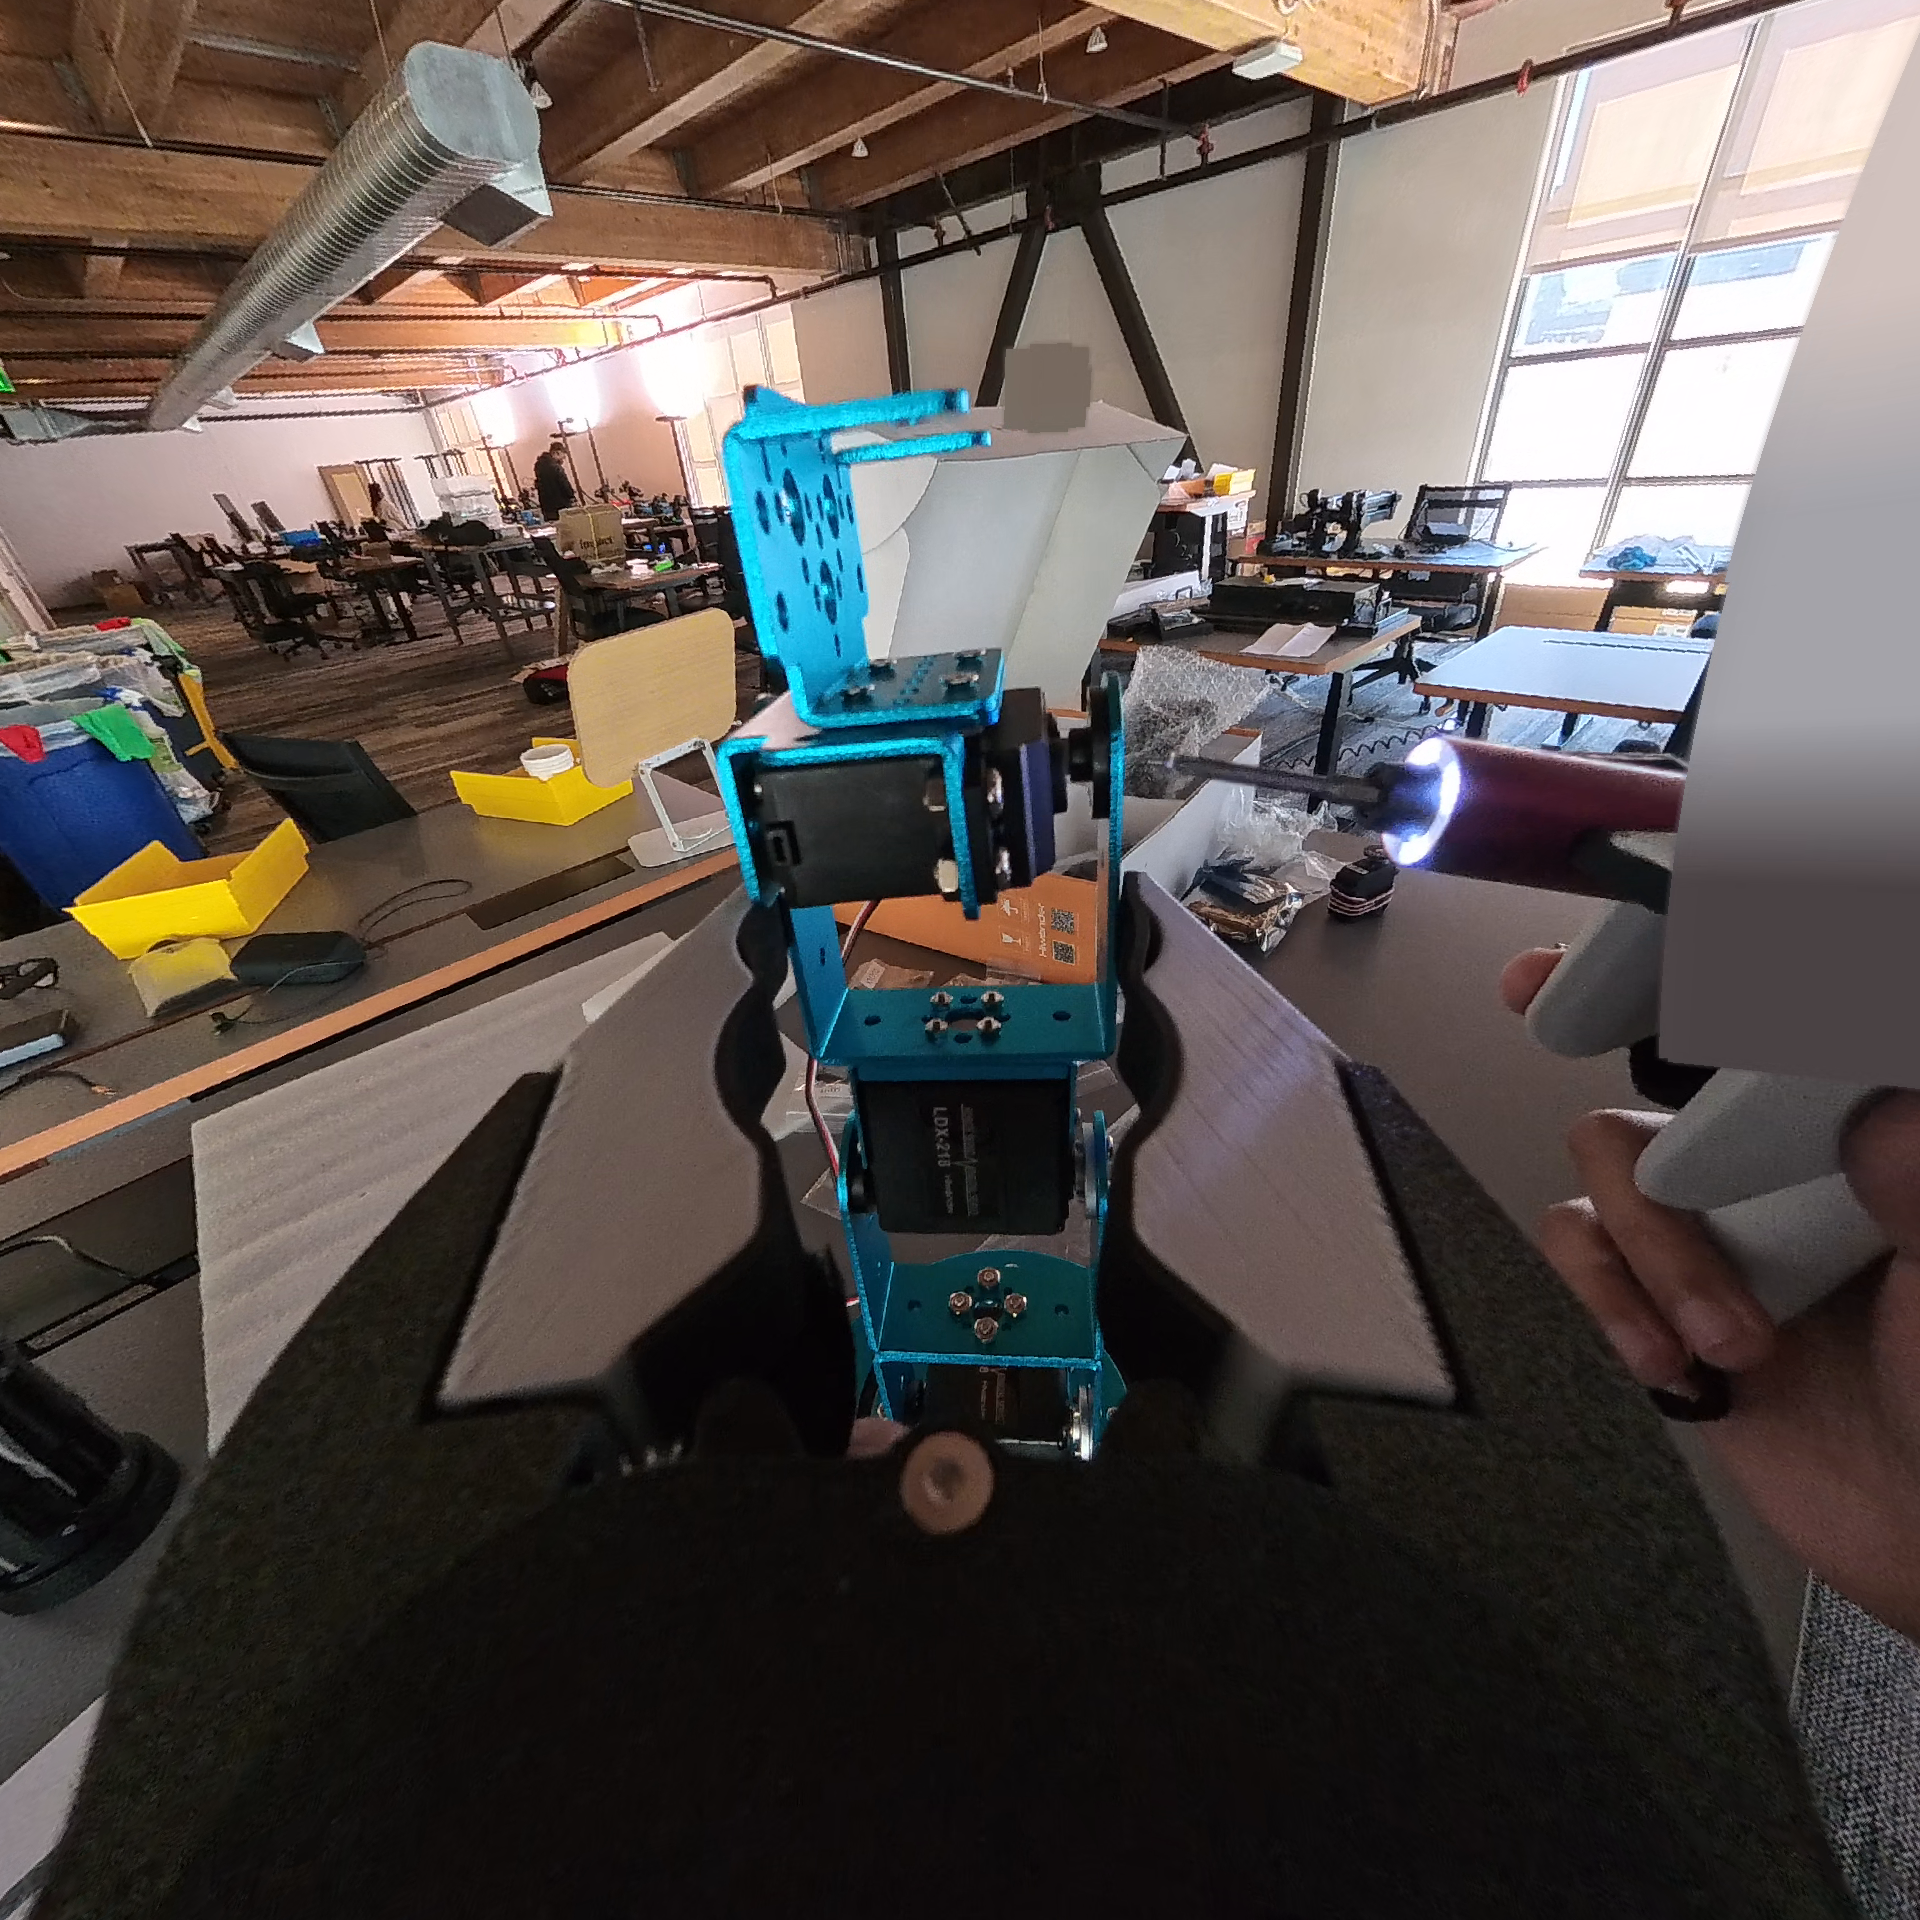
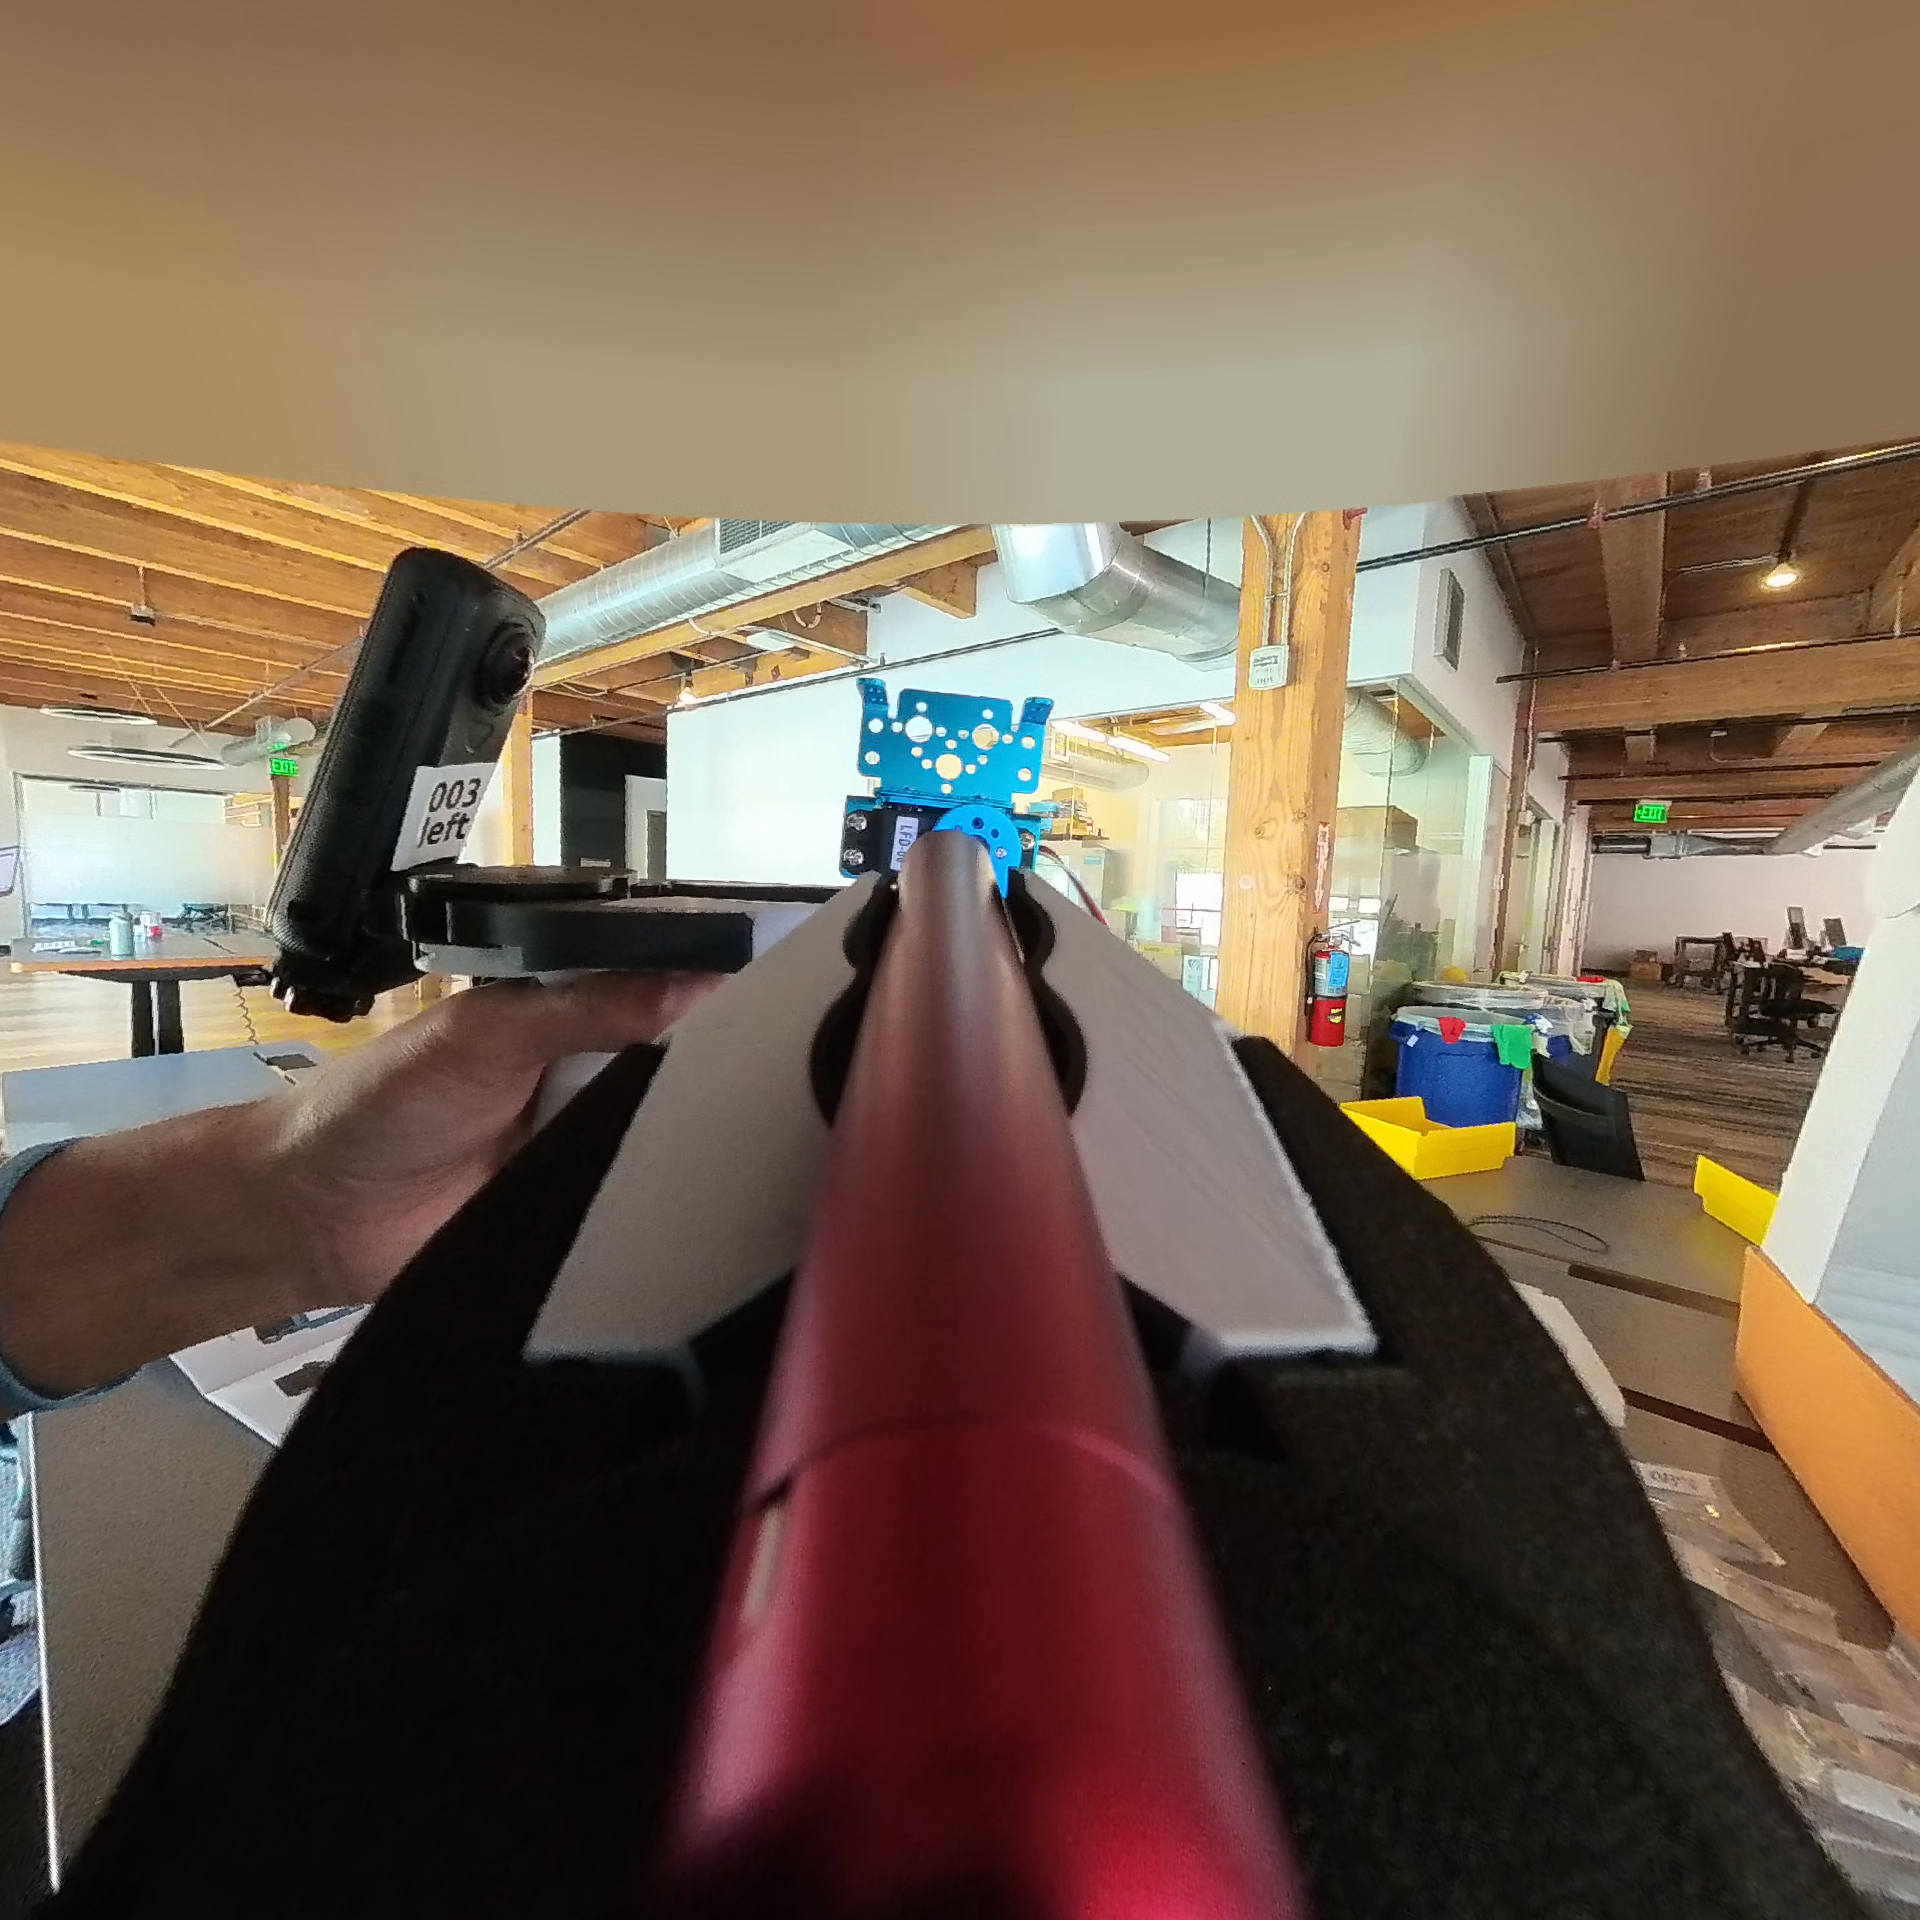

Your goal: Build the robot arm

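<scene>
My left gripper [image 1: 940,1049] is shut on a blue metal servo-bracket arm [image 1: 914,790] with black servos and holds it upright above the desk. My right gripper [image 2: 940,914] is shut on a red electric screwdriver [image 2: 935,1299]. In the left wrist view the screwdriver [image 1: 1548,821] comes in from the right with its ring light on. Its dark bit [image 1: 1257,774] reaches the black screw head on the side of the arm's upper bracket. In the right wrist view the arm [image 2: 940,774] stands just past the screwdriver's tip, and the left gripper's black camera [image 2: 416,769] and a hand [image 2: 343,1164] show at left.
Yellow bins [image 1: 187,894] lie on the grey desk [image 1: 416,894] at left. An open orange and white box [image 1: 1039,925] with bagged parts [image 1: 1247,883] sits behind the arm. A black mouse [image 1: 296,958] lies near the bins. Blue barrels [image 2: 1455,1070] stand farther off.
</scene>
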Available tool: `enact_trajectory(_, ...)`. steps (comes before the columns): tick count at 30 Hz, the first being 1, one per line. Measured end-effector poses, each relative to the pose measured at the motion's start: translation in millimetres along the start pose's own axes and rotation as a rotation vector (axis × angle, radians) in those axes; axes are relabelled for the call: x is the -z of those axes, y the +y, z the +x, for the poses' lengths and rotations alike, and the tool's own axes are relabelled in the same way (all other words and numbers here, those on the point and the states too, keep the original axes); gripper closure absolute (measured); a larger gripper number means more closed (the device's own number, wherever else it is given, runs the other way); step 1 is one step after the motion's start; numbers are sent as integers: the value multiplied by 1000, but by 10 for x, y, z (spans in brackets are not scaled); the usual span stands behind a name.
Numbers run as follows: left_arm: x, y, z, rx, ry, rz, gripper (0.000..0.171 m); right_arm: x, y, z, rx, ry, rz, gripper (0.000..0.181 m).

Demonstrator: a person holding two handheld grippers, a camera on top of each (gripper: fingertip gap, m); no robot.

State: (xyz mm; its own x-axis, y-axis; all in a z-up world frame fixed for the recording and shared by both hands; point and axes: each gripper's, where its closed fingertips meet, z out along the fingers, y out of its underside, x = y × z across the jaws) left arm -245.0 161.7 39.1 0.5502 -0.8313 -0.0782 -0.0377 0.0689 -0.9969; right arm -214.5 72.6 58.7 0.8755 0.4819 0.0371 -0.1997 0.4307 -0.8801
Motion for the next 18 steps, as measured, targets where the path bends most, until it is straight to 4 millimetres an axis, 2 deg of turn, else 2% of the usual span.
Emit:
enact_trajectory(5, -1, 2, 0, 0, 1, -2, 108, -10, 37, 28, 9, 5, -21, 159)
enact_trajectory(18, -7, 4, 2, -2, 2, -3, 108, -14, -23, -8, 25, -9, -15, 159)
